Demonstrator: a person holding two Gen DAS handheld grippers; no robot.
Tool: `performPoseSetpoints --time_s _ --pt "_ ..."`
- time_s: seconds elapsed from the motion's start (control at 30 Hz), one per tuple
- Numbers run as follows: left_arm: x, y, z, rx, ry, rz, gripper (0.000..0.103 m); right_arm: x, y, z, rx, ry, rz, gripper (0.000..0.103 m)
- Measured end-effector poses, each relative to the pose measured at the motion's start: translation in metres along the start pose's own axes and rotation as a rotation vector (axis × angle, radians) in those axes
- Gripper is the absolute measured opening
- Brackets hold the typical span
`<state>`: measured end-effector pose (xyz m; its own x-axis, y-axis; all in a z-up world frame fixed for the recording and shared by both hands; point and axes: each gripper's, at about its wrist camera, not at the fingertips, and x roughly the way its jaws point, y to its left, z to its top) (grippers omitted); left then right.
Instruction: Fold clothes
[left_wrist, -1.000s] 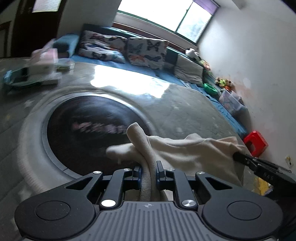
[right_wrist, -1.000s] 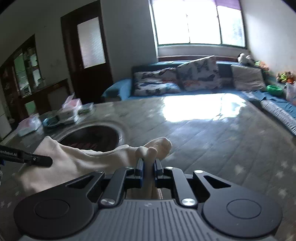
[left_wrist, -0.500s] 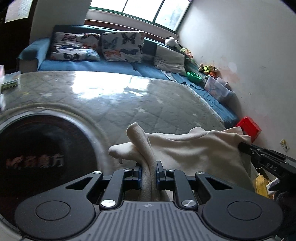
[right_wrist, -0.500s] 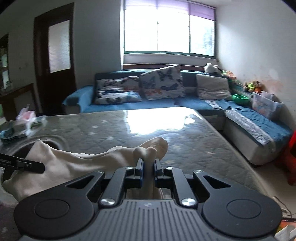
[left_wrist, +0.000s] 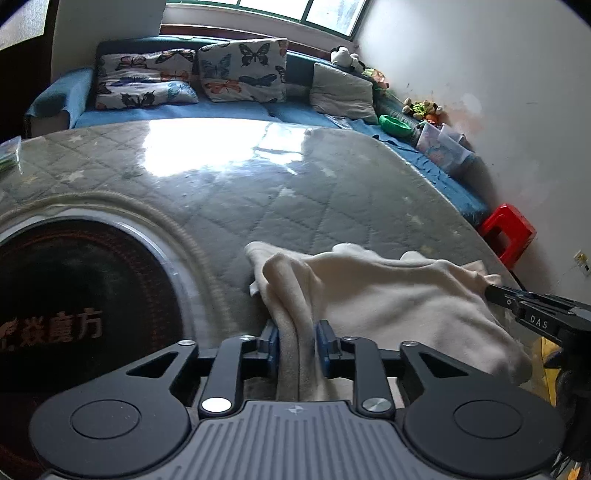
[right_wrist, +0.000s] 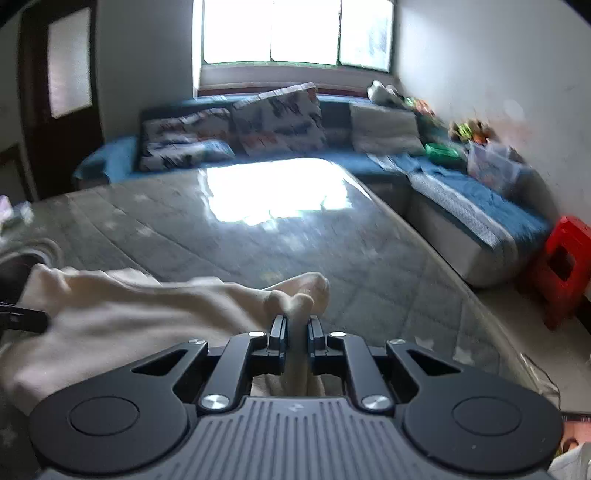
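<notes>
A cream fleece garment (left_wrist: 388, 295) lies on the grey worktop (left_wrist: 295, 192) quilted with pale stars. Butterfly-print cushions (left_wrist: 243, 70) sit on the blue sofa (left_wrist: 177, 110); a red plastic stool (left_wrist: 508, 232) stands nearby.

The right wrist view is smeared, so we cannot make out the pillow (right_wrist: 275, 118) prints or the toys (right_wrist: 467, 129) at two o'clock. In the left wrist view, the dark round panel (left_wrist: 85, 306) at nine o'clock runs off the edge, its lettering cut short. The cream garment (left_wrist: 388, 295) drops behind the left gripper (left_wrist: 297, 341), so we cannot see its lower part. The right gripper (left_wrist: 495, 291) at three o'clock is mostly out of frame.
</notes>
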<state>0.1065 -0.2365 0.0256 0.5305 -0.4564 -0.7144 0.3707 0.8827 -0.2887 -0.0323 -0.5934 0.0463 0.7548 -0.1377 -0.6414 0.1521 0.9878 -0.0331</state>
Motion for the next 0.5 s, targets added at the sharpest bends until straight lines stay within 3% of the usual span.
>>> performPoseSetpoints --time_s 0.17,0.4,0.5 --pt "-0.008 0.007 0.005 0.0 -0.034 0.054 0.036 -0.007 0.003 0.004 0.003 -0.041 -0.019 0.014" --pt "-0.005 0.0 0.014 0.019 -0.053 0.039 0.036 0.001 0.026 0.013 -0.002 -0.026 0.145 0.014" --pt "0.003 -0.007 0.017 0.044 -0.05 0.038 0.036 0.014 0.041 0.016 -0.021 -0.012 0.177 0.015"
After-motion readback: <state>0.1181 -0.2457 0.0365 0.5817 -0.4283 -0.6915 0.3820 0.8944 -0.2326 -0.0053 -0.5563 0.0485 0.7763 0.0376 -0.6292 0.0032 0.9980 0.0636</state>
